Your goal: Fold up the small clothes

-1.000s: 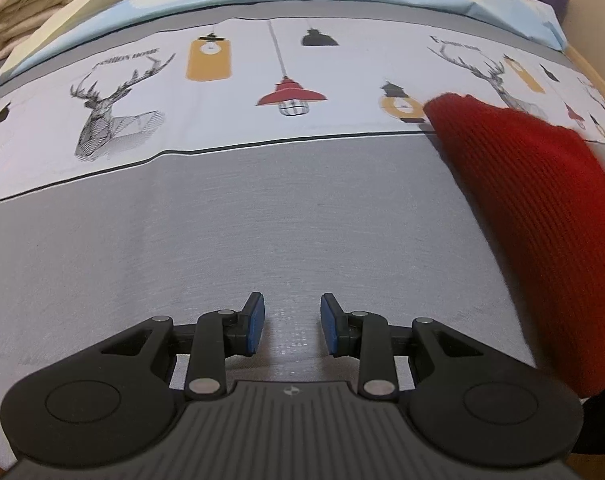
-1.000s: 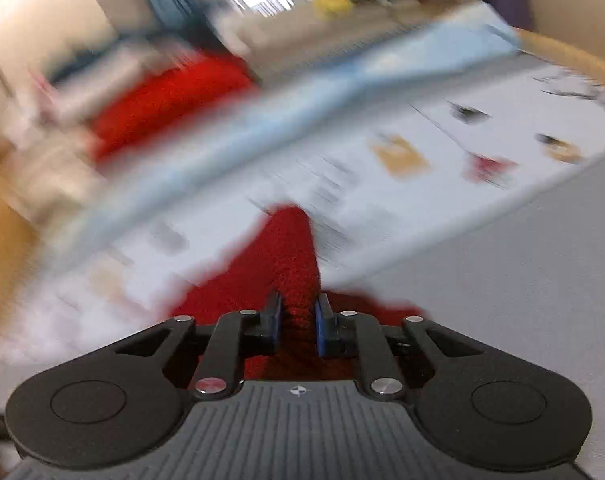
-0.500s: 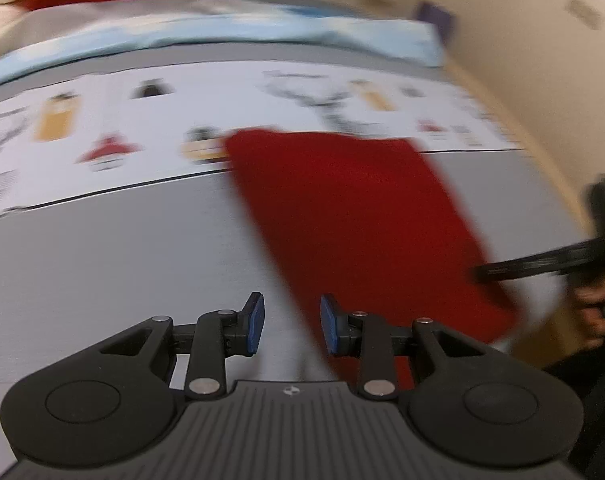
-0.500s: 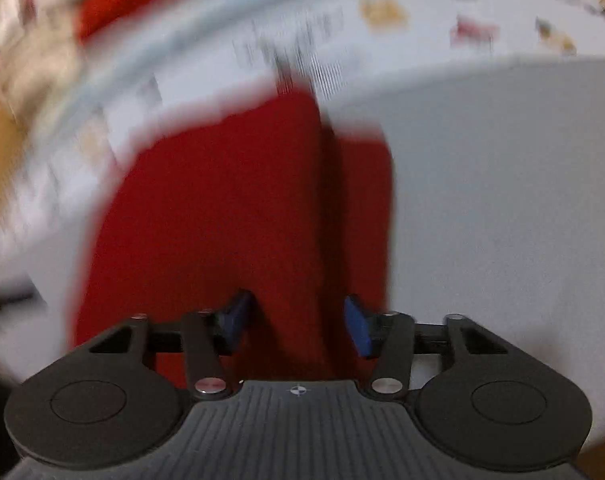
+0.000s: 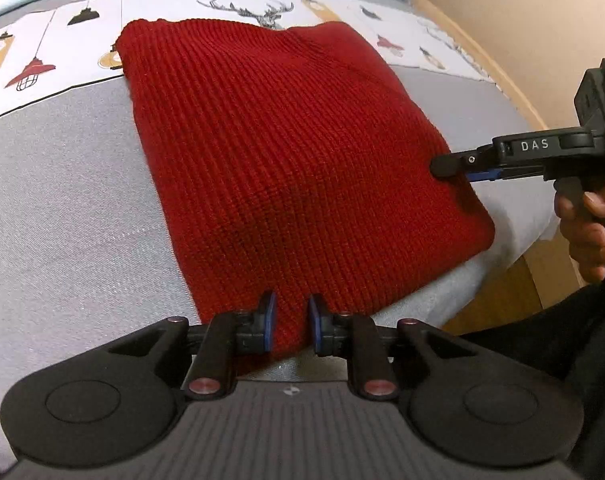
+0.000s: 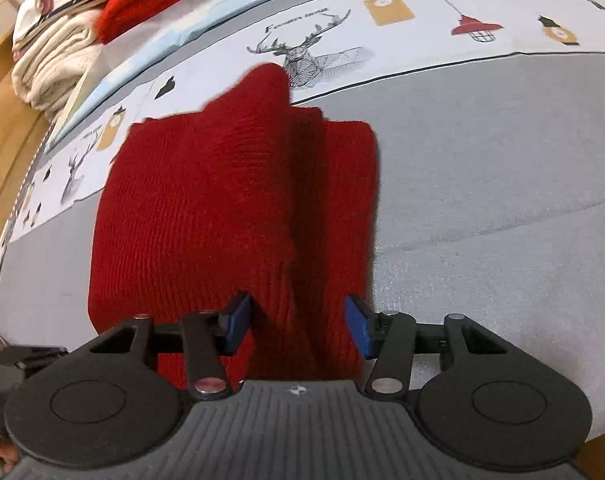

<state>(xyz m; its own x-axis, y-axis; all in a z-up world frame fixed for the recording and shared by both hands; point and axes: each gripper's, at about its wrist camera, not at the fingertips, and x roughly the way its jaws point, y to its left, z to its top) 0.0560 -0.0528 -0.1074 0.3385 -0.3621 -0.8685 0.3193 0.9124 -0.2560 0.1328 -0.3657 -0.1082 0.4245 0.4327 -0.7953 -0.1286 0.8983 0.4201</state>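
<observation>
A red knit garment [image 5: 286,152] lies flat on the grey bedspread. My left gripper [image 5: 289,322] is at its near edge, jaws open a little with the cloth edge between them, not pinched. My right gripper [image 6: 298,322] is wide open, with a raised fold of the red garment [image 6: 238,208] lying between its blue pads [image 6: 358,326]. In the left wrist view the right gripper [image 5: 446,168] reaches in from the right and touches the garment's right edge.
The bed cover [image 5: 62,208] is grey with a white band of deer and lamp prints. Folded cream and red clothes [image 6: 62,40] are stacked at the far left corner. The bed's edge and wooden floor [image 5: 514,292] lie close on the right.
My right gripper opened and let go of the red garment, which now lies spread on the bed. My left gripper swung right and came up to the garment's near edge.
</observation>
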